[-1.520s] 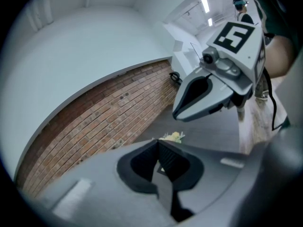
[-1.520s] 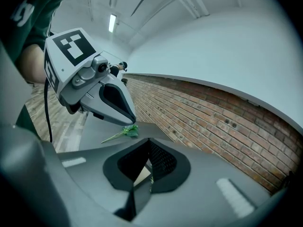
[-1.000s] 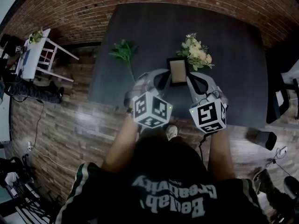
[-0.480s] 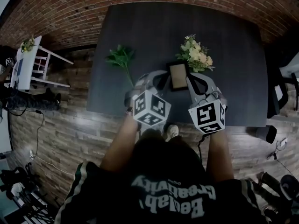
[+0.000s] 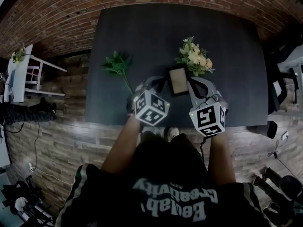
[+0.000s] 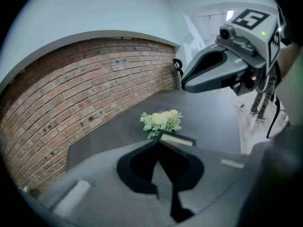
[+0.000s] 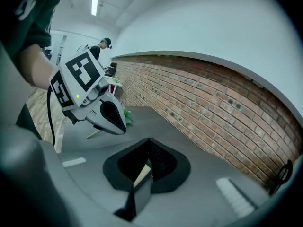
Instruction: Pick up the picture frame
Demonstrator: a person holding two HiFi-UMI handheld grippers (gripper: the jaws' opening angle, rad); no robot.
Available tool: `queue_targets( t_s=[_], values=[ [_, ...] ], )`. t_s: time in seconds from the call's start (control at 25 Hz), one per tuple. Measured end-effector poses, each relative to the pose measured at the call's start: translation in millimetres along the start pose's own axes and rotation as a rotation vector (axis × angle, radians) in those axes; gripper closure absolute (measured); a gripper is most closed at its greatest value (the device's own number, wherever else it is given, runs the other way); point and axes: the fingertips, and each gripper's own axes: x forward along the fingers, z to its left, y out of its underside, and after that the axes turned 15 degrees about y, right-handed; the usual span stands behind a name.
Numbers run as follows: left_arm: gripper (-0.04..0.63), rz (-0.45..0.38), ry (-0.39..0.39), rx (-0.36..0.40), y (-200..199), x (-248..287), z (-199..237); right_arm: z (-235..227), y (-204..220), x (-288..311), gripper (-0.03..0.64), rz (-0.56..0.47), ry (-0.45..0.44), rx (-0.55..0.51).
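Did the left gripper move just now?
Yes. The left gripper went forward: its cube straddled the near edge of the table; now it sits fully over it.

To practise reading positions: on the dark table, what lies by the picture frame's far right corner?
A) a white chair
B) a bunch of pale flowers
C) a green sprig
B: the head view shows the bunch of pale flowers by the far right corner of the picture frame; the green sprig lies to its left.

Picture frame (image 7: 142,174) in right claw (image 7: 149,142)

bouquet (image 5: 194,56) beside frame (image 5: 178,80), far tabletop (image 5: 142,32) seemingly open
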Motion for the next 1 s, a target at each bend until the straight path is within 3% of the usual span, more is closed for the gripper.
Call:
queue_targets(
  t_s=[0.4,1.0],
  values=[
    [0.505,-0.028,0.126,-0.113,17,18,-1,5,3,5,0.611,0.045,0.052,-0.002],
    [0.453,-0.029,0.197,-0.377,40,58,7,0,27,30,0.611,0.058,-0.021,-0.007]
  ],
)
